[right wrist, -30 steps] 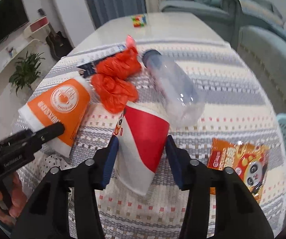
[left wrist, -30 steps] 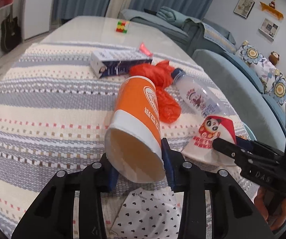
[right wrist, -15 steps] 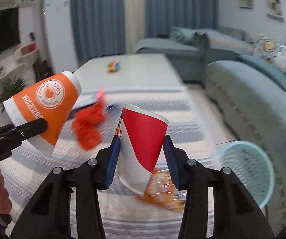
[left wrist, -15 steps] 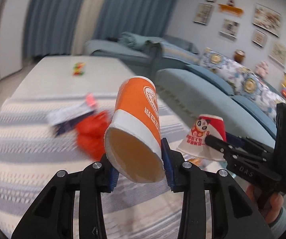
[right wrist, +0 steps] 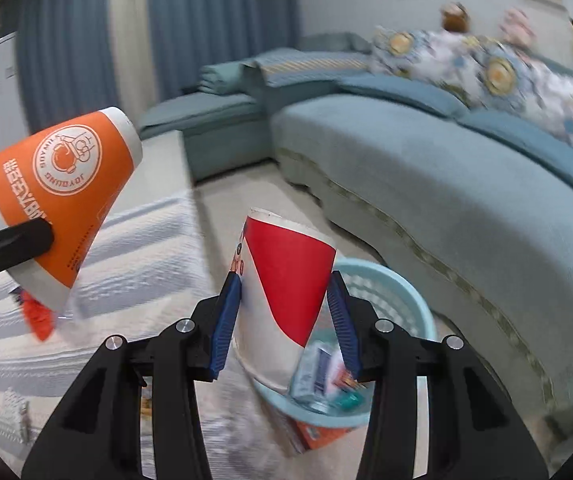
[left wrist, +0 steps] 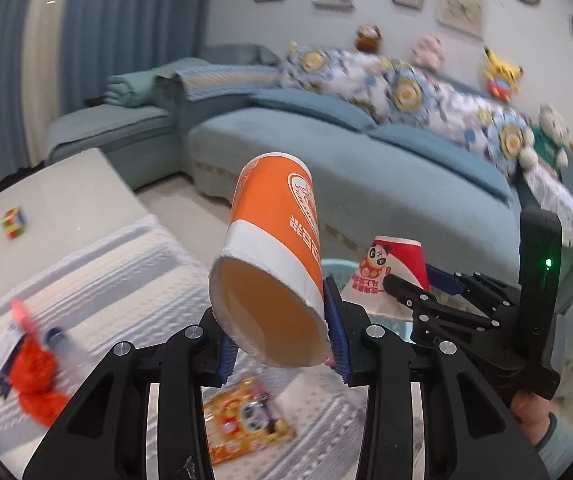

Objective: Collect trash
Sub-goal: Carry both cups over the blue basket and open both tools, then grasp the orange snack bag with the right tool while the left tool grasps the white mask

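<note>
The right tool (right wrist: 284,316) grips a red-and-white paper cup (right wrist: 286,292) between its blue pads (right wrist: 224,320), the cup tipped with its base pointing away. Just behind and below the cup sits a pale blue basket (right wrist: 402,292) on the floor, with crumpled wrappers (right wrist: 322,376) lying inside. Off to the left, the left tool (right wrist: 10,240) pinches an orange paper cup (right wrist: 58,192) near its white rim, base slanted up toward the curtains. Under that cup stretches the bench (right wrist: 138,248) with its striped cloth, and a scrap of orange-red plastic (right wrist: 38,316) lies on it. A blue sofa (right wrist: 426,184) with flowered cushions runs along the right side.
</note>
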